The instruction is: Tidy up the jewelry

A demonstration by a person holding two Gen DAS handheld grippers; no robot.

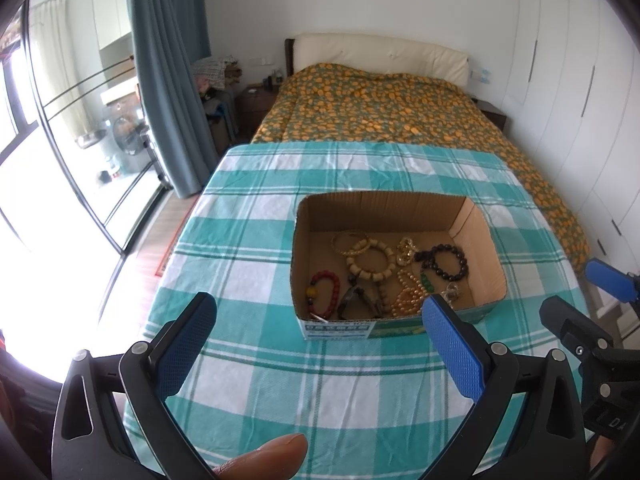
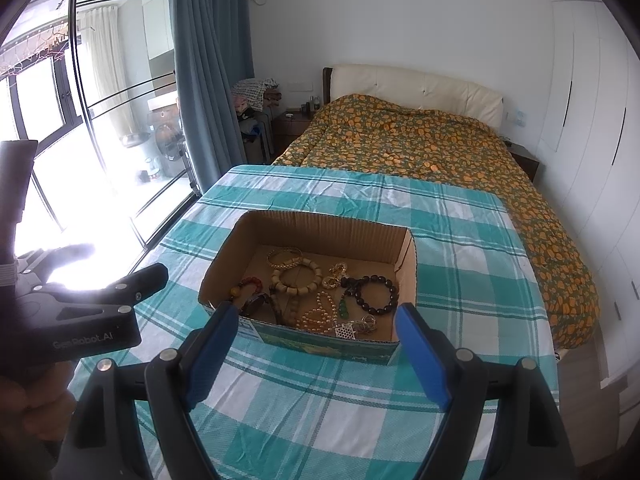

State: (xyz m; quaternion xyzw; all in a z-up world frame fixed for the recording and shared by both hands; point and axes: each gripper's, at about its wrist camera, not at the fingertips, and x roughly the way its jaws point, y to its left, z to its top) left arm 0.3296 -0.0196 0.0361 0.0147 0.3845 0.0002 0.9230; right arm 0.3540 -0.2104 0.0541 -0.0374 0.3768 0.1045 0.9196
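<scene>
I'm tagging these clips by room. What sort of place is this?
A bedroom in a home, it seems: a made bed with a padded headboard, a nightstand beside it, and white wardrobe doors along one wall.

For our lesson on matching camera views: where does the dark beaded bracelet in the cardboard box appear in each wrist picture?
Left wrist view: dark beaded bracelet lies right of centre, near the box's right wall.
Right wrist view: it sits just right of centre, above the right blue finger.
Shared landmark: the pale wooden bead bracelet to its left.
</scene>
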